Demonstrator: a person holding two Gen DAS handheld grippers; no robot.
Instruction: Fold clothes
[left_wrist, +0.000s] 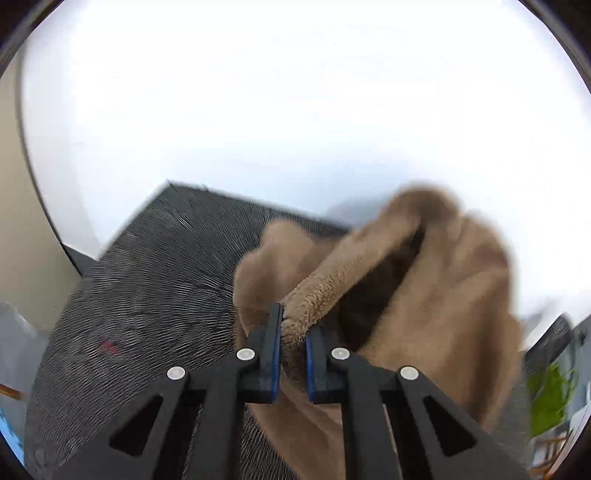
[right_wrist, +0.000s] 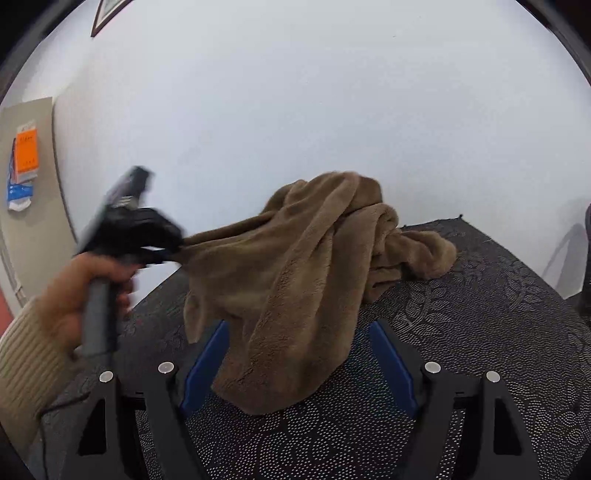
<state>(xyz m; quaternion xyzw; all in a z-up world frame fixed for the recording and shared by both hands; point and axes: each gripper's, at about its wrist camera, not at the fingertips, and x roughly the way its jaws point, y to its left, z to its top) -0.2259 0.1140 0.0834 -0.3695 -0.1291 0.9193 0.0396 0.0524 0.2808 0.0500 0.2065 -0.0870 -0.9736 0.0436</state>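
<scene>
A brown fleecy cloth (right_wrist: 295, 266) lies bunched on a dark patterned table (right_wrist: 480, 314). My left gripper (left_wrist: 293, 332) is shut on a rolled edge of the brown cloth (left_wrist: 424, 295) and holds it lifted off the table. In the right wrist view the left gripper (right_wrist: 177, 247) pulls that edge out to the left, a hand on its handle. My right gripper (right_wrist: 299, 332) is open, its blue pads either side of the cloth's hanging lower part, not closed on it.
A white wall (right_wrist: 295, 110) stands behind the table. A beige panel with orange and blue papers (right_wrist: 24, 162) is at the left. Something green (left_wrist: 546, 398) sits beyond the table's right side. The table's far corner (left_wrist: 170, 184) is near the wall.
</scene>
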